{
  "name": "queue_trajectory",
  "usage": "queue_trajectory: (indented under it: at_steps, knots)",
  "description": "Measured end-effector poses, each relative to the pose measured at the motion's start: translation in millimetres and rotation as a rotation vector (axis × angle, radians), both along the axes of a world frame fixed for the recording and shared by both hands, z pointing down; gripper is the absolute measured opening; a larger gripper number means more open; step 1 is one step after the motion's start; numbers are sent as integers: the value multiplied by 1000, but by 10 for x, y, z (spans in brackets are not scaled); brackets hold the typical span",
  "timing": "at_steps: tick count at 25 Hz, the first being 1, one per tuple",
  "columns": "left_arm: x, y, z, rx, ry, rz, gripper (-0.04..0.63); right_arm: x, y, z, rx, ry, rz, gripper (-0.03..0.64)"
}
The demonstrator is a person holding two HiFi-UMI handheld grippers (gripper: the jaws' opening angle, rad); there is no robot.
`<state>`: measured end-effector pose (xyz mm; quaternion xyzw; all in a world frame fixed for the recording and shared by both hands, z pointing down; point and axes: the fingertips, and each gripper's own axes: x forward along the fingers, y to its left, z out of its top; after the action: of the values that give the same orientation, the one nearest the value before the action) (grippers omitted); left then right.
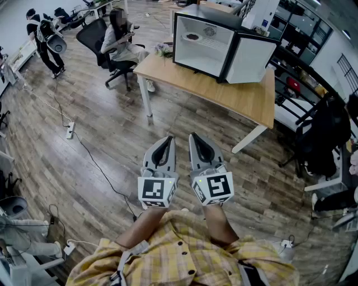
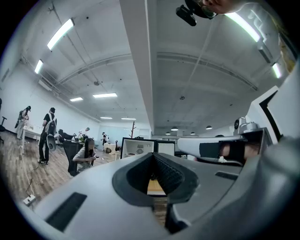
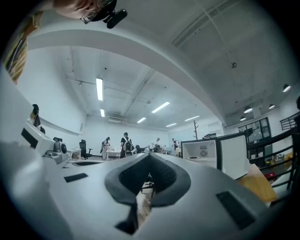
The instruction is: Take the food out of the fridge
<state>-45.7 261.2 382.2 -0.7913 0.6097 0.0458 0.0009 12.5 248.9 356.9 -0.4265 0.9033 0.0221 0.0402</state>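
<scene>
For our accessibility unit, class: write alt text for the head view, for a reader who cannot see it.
Two handheld grippers, left claw and right claw both shut and empty, point across a wooden floor toward a small open fridge on a wooden table.

Bright, even light (fisheye-warped edges).

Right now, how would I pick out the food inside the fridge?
On the wooden table across the room stands a black mini fridge, its door open. On its white shelf, toward the left, lies a small dark round item, the only thing visible on that shelf.
</scene>
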Motion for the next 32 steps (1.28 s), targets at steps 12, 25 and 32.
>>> queue_trajectory:
  at_steps: [12, 25, 32]
  knots:
    - [38, 114, 7, -8, -3, -9, 8, 64, 99, -8, -9, -6, 1, 8]
    - [244, 383, 243, -54, -7, -60, 8, 278, 314, 223, -33, 18, -44, 8]
    - [458, 286, 351, -80, -17, -40, 8, 455, 226, 313, -56, 3, -47, 8]
